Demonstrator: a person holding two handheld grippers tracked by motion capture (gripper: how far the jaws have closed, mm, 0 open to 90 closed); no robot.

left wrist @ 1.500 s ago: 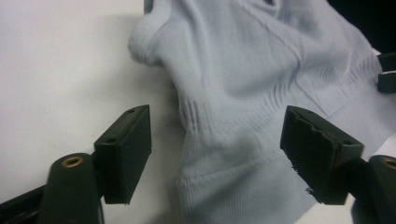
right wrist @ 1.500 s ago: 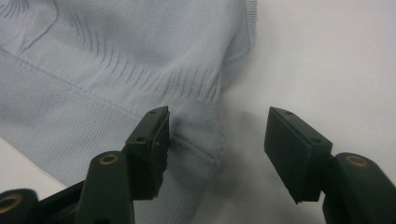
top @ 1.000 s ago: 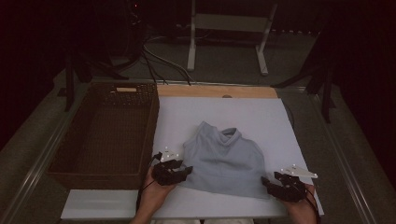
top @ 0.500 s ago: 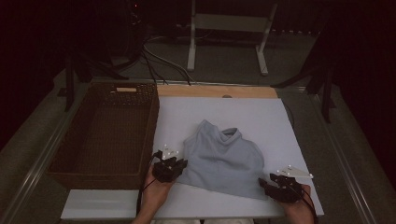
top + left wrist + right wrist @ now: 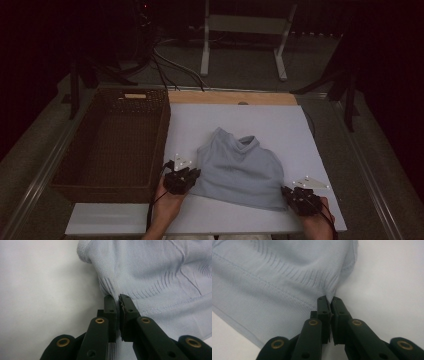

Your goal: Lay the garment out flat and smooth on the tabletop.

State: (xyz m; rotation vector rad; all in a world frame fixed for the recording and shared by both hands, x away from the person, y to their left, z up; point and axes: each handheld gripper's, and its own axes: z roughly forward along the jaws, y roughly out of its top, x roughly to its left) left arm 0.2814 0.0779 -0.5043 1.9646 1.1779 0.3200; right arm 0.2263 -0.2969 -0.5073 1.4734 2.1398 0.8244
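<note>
At the near edge of the white board, the person's two hands come in from below, each with a gripper. The left gripper is clenched on the sweater's near left corner; in the left gripper view its jaws are pinched together with a fold of ribbed knit caught between them, the cloth puckering at the tips. The right gripper grasps the near right corner in the same way; in the right gripper view the jaws are closed on the ribbed hem, and the cloth spreads away to the left over the white surface. The pale blue sweater lies on the board between the two grippers, roughly in its middle, with the collar pointing away from the person. To the left, just beside the board, stands a dark wicker basket. Beyond the board's far edge runs a strip of bare wood, and past that a dim floor with cables and a stand.
</note>
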